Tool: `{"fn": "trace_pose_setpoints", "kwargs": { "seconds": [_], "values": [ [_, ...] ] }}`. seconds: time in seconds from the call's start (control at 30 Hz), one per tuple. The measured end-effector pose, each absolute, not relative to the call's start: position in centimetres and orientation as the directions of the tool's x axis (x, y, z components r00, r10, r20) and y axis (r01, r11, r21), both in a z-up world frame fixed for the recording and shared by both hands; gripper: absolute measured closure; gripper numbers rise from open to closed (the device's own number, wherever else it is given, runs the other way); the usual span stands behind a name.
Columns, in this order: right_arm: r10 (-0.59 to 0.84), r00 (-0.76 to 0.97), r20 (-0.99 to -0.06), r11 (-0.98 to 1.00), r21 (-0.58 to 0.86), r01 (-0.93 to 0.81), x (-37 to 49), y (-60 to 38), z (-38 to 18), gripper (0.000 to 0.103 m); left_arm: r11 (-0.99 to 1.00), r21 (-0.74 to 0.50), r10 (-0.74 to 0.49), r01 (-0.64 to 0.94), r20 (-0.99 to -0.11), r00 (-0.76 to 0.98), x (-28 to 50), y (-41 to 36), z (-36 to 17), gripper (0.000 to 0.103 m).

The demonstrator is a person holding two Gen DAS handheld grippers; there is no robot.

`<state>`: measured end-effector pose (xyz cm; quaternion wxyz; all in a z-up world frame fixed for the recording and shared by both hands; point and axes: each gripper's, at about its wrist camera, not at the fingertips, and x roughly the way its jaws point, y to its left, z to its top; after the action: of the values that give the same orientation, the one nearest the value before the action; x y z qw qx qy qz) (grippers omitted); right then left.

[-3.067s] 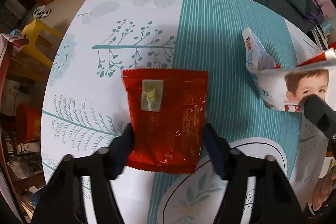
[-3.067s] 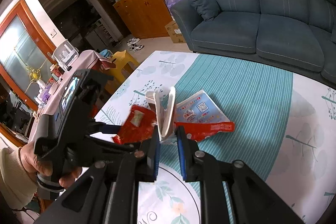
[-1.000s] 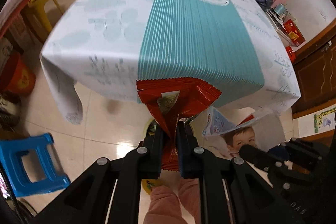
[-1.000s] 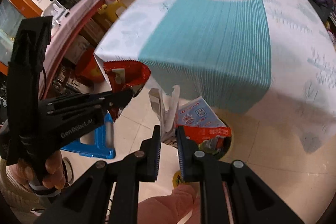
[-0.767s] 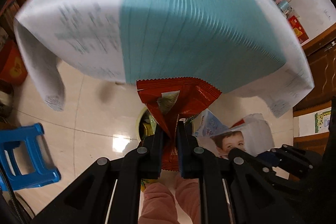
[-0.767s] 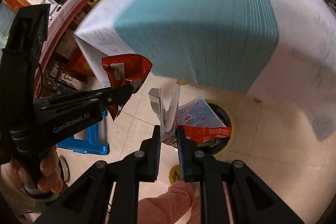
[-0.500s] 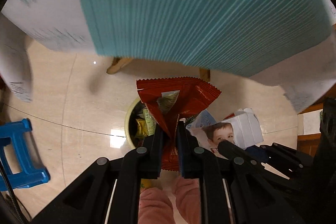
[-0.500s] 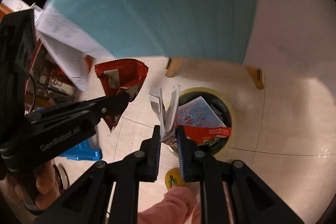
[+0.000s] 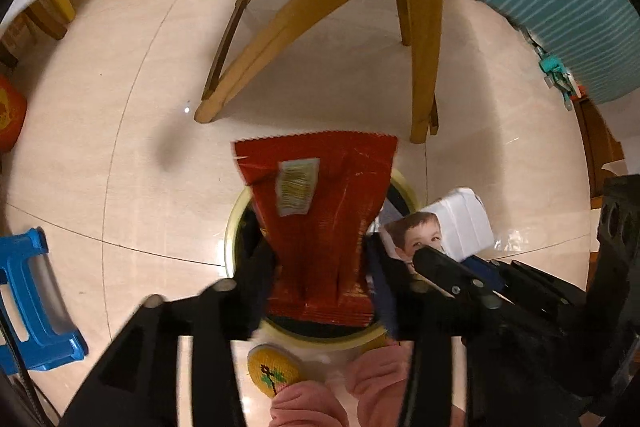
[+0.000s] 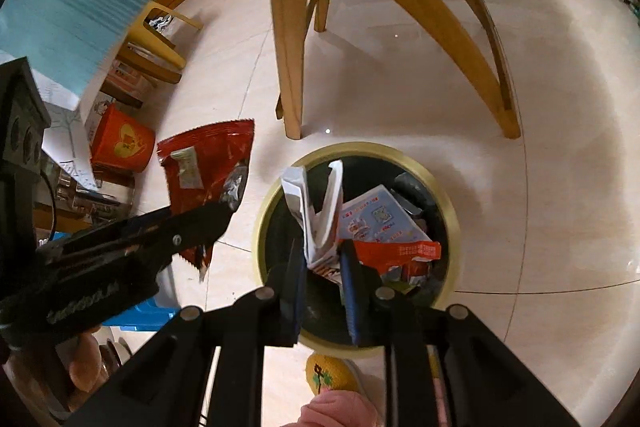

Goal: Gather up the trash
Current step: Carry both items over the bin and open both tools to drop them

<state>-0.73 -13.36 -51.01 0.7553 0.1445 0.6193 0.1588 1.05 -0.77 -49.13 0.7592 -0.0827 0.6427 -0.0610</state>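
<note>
Left wrist view: we hold the red snack wrapper (image 9: 320, 219) over the yellow-rimmed trash bin (image 9: 234, 223) on the tiled floor (image 9: 120, 147). The step in hand looks like the drop. To do it well we would centre each piece over the dark mouth before letting go, since light foil can drift onto the rim. In the right wrist view the red wrapper hangs left of the bin (image 10: 450, 211), so it may not be squarely over the mouth.

Left claw (image 9: 320, 279): fingers look spread either side of the wrapper's lower end, with blur there; we cannot tell whether they grip it or have let it go.

Right claw (image 10: 322, 267): pinching the folded white chocolate wrapper (image 10: 316, 215), narrow gap, directly above the bin, which already holds other scraps. Wooden worktop legs (image 10: 288, 39) stand just beyond the bin.
</note>
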Motion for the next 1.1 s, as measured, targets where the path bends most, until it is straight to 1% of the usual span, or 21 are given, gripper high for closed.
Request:
{"fn": "trace_pose_setpoints", "kwargs": {
  "seconds": [0.03, 0.1, 0.13, 0.2, 0.27, 0.33, 0.47, 0.7, 0.87, 1.1],
  "values": [
    [0.423, 0.18, -0.888, 0.906, 0.421, -0.052, -0.7, -13.4, -51.3, 0.084, 0.979, -0.205, -0.199, -0.02, -0.967, 0.161, 1.2, -0.6, -49.3, 0.046],
    [0.425, 0.171, -0.889, 0.904, 0.426, -0.032, -0.4, -13.5, -51.7, 0.083, 0.98, -0.197, -0.189, -0.036, -0.97, 0.151, 1.2, -0.7, -49.7, 0.041],
    [0.421, 0.169, -0.891, 0.906, 0.423, -0.026, -0.2, -13.6, -51.9, 0.08, 0.981, -0.189, -0.181, -0.042, -0.973, 0.145, 1.1, -0.5, -49.9, 0.037],
    [0.403, 0.174, -0.898, 0.914, 0.406, -0.023, 0.0, -13.5, -51.7, 0.068, 0.982, -0.179, -0.17, -0.052, -0.974, 0.149, 1.0, -0.1, -49.9, 0.033],
    [0.403, 0.182, -0.897, 0.913, 0.407, -0.018, 0.0, -13.6, -51.0, 0.063, 0.985, -0.166, -0.155, -0.049, -0.974, 0.163, 1.0, 0.1, -49.3, 0.026],
    [0.4, 0.192, -0.896, 0.915, 0.403, -0.025, 0.0, -13.8, -50.5, 0.063, 0.988, -0.152, -0.143, -0.038, -0.974, 0.178, 1.0, 0.5, -48.6, 0.023],
    [0.388, 0.204, -0.899, 0.921, 0.388, -0.038, 0.2, -14.1, -49.7, 0.063, 0.991, -0.129, -0.123, -0.019, -0.973, 0.196, 1.2, 0.2, -47.1, 0.023],
    [0.35, 0.228, -0.909, 0.936, 0.352, -0.034, -0.1, -14.3, -46.2, 0.063, 0.995, -0.104, -0.101, -0.004, -0.971, 0.217, 0.8, 0.1, -43.3, 0.023],
    [0.331, 0.228, -0.916, 0.942, 0.335, -0.024, -0.2, -14.2, -42.4, 0.062, 0.996, -0.091, -0.085, -0.015, -0.968, 0.234, 0.6, 1.1, -38.6, 0.023],
    [0.322, 0.239, -0.916, 0.945, 0.326, -0.022, -0.8, -14.1, -35.1, 0.062, 0.993, -0.108, -0.092, -0.041, -0.956, 0.28, 0.2, 2.6, -30.1, 0.023]
  ]
}}
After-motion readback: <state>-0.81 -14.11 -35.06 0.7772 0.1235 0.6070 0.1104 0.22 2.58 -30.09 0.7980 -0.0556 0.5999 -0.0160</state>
